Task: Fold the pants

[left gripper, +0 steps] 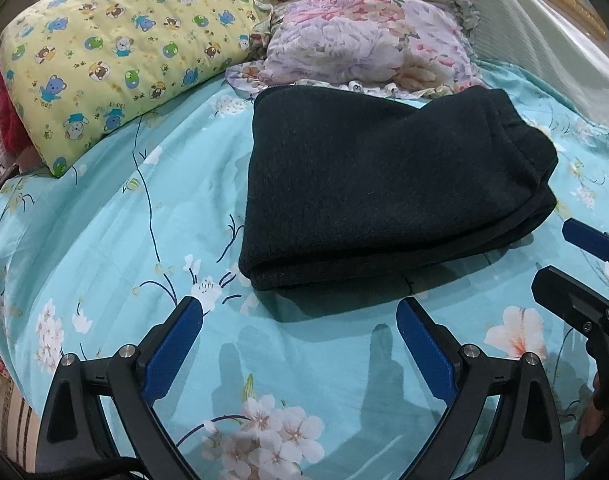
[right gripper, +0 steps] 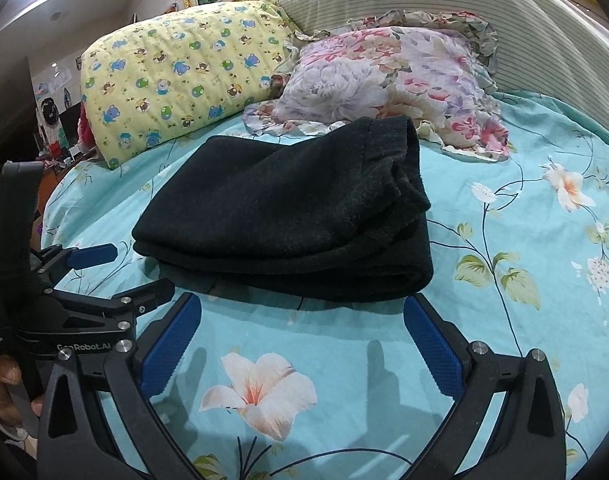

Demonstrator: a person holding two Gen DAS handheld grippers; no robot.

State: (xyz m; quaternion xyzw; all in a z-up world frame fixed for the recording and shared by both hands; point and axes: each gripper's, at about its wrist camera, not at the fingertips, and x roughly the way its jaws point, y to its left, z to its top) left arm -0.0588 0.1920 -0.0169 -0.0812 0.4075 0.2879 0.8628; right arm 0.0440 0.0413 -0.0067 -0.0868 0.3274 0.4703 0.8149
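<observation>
Left wrist: 1 folded pants (left gripper: 384,184), 2 pillows, left gripper (left gripper: 300,312) & right gripper (right gripper: 304,308) both wide, empty.

My grippers (right gripper: 302,320) are black, angular frames with silver screws, blue textured pads (right gripper: 434,354), and white "GenRobot.AI" lettering at nine o'clock.

White lettering reading "GenRobot.AI" is showing on the black body of the left hand-held gripper (right gripper: 116,272), seen at the left edge of the right wrist view. Beside it, a few lines of small white print are running along that same body, too small to read. Small words are scattered over the yellow bear-print pillow (left gripper: 116,60), blurred and unreadable.
</observation>
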